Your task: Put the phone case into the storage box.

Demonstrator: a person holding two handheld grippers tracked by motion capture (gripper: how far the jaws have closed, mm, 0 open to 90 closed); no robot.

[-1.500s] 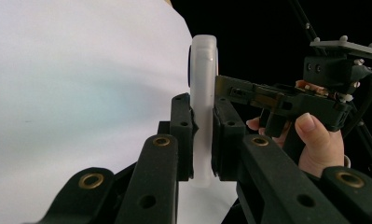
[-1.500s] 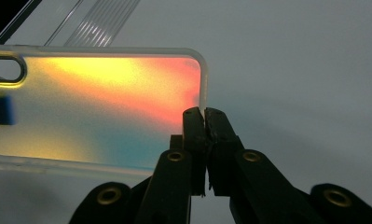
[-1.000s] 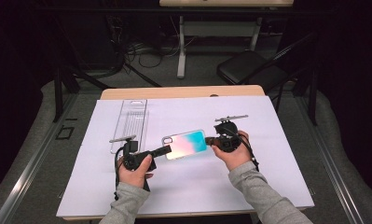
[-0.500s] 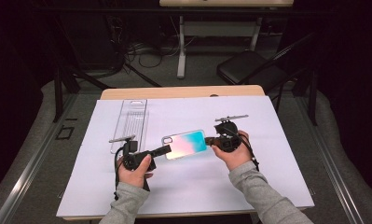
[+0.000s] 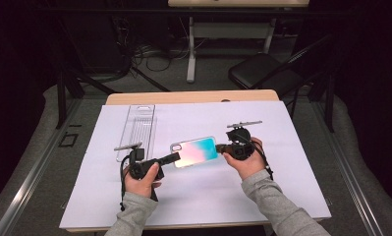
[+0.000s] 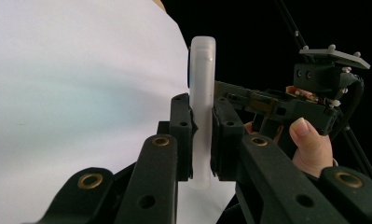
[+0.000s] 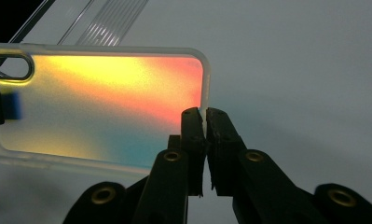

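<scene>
Case: a phone case held above the white sheet between the two grippers, near the middle of the table, long side running left to right in the high view. The left gripper pinches its left short end; in the left gripper view the pads sit on either side of the case's pale rim, which stands edge-on and upright between them. The right gripper nips the right short end; in the right gripper view the jaws are pressed nearly together on the thin rim at the case's corner.

The sheet around the case lies bare on the near side and to the right. A clear tray lies on the sheet just beyond the left hand, its long side pointing away from the person. The table's far wooden edge is well apart from the case. The right hand is over the sheet's right half.

The case is translucent, with a frosted rim and rounded corners. Its back shimmers: pink and teal from above, and yellow, orange and teal from the right gripper view. An oval camera hole sits at the corner near the left gripper.
</scene>
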